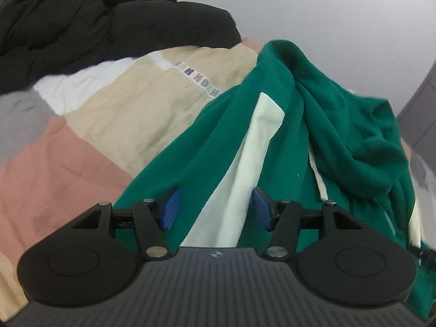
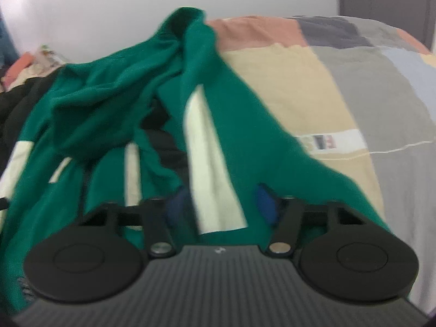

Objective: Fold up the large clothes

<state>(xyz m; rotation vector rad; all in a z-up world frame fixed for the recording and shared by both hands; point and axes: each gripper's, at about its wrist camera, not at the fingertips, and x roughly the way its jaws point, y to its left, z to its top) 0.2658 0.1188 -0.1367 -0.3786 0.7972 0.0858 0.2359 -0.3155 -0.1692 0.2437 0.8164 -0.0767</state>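
Readable stuff first: a row of block letters printed on a white strip of the patchwork bedcover, upper middle of the left wrist view. Upside down from here, something like H-O-N-N-H-O-J, not fully sure. Also a tiny pale logo mark on the grey ribbed body at the bottom centre, too small to read. Over in the right wrist view, another label on a white strip at the right middle, dark and red blocks, way too blurry to make out.

Now the green garment: heaped on the bed, filling the centre and right of the left wrist view and the left and centre of the right wrist view, bunched to a peak near the top against the pale wall. Cream band down its middle, straight toward the bottom of the frame.

Left hand-held gripper at bottom centre: blue pads standing moderately apart, green cloth and cream band right between them. Pinching or just straddling? Can't tell.

Right hand-held gripper: same deal, fabric between the blurred pads, grip not clear either.

Black jacket piled at the upper left, just beyond the bedcover lettering.
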